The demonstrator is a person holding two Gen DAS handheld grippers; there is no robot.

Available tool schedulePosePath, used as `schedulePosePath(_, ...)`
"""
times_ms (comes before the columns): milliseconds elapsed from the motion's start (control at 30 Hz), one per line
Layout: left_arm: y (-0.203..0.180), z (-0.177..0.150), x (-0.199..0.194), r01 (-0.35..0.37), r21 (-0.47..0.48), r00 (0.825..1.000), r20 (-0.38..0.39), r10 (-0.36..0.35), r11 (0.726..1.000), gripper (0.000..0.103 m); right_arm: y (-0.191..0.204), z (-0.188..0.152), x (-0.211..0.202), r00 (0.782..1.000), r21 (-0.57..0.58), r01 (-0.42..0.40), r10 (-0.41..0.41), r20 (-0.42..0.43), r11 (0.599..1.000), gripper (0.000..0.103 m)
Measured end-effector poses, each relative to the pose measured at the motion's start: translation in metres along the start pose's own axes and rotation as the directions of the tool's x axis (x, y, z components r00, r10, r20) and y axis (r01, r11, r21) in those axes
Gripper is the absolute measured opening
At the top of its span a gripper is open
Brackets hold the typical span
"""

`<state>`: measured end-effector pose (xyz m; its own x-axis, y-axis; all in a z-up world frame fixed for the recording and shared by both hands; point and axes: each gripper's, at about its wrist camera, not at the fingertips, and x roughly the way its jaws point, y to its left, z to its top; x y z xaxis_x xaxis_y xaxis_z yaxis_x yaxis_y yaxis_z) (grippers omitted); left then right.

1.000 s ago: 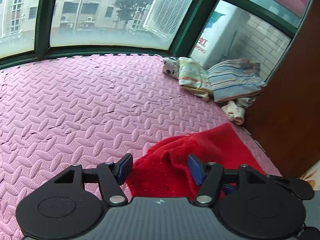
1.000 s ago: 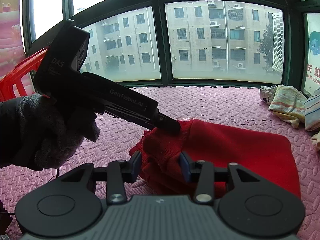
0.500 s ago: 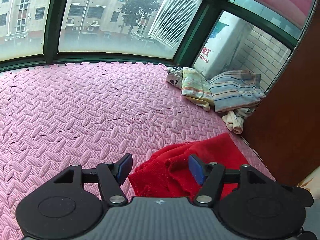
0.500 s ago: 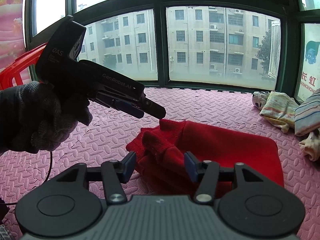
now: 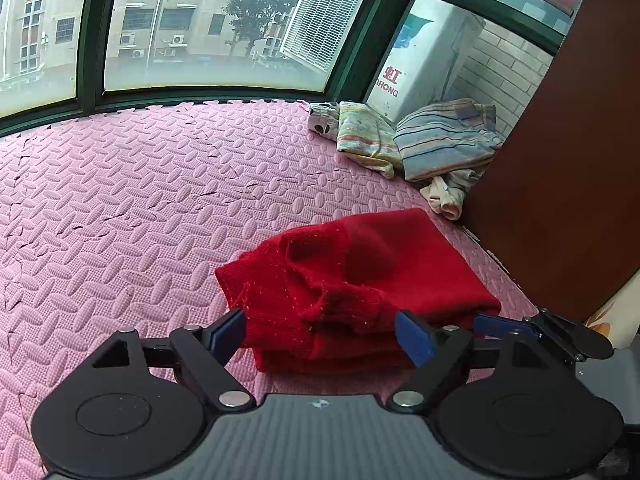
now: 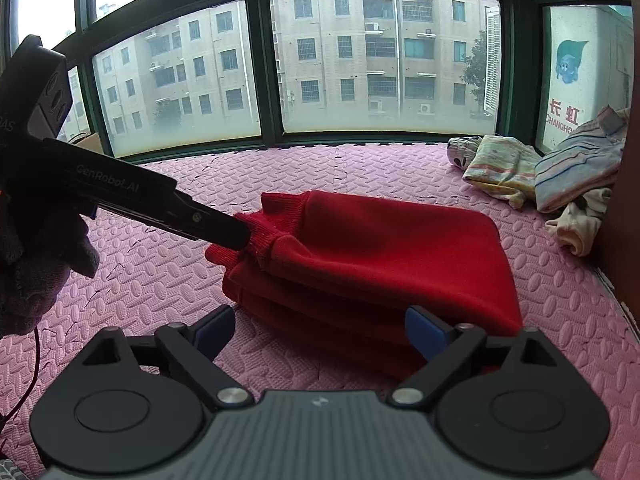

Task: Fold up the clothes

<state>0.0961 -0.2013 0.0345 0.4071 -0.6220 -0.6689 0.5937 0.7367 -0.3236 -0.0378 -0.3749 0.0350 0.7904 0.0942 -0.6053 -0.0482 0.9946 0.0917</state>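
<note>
from my right gripper [image 6: 318, 330] the red sweater [image 6: 384, 256] lies dead ahead at 12 o'clock, just past the fingertips, jaws spread wide and holding nothing. its long axis runs from about 10 o'clock to 4 o'clock in this view, folded into a thick stack on the pink foam mat [image 6: 360, 160]. my left gripper [image 5: 320, 330] is open too in its own view, the sweater's ribbed, bunched end sitting between and just beyond its blue pads at 12 o'clock. in the right wrist view the left tool reaches in from 9 o'clock with its tip at the ribbed edge; i can't tell if it touches. i judge both grippers about equally near, the left on the ribbed end, the right on the long side.

count: one red sweater, two grippers. farther out at 2 o'clock, a heap of other clothes [image 6: 536, 172] against the wall, at least three pieces, well apart from the sweater. beyond, the windows [image 6: 380, 64].
</note>
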Motion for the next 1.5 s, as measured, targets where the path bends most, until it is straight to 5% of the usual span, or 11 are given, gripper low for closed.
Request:
schedulePosePath(233,-0.021,-0.01,-0.008,-0.038,0.048,0.999,0.023,0.037,0.998,0.103,-0.015,-0.003,-0.011,0.997,0.096,0.078,-0.075,-0.025,0.992,0.103)
schedulePosePath(567,-0.037,-0.018,-0.006,-0.064,0.055,0.998,0.014,0.063,0.996,0.103,-0.033,-0.011,-0.021,0.991,0.219,0.132,-0.121,-0.063,0.967,0.103)
schedulePosePath(1500,-0.059,-0.036,0.004,-0.206,0.068,0.976,-0.06,0.21,0.976,0.103,-0.035,-0.016,-0.022,0.976,0.224,0.199,-0.172,-0.133,0.954,0.103)
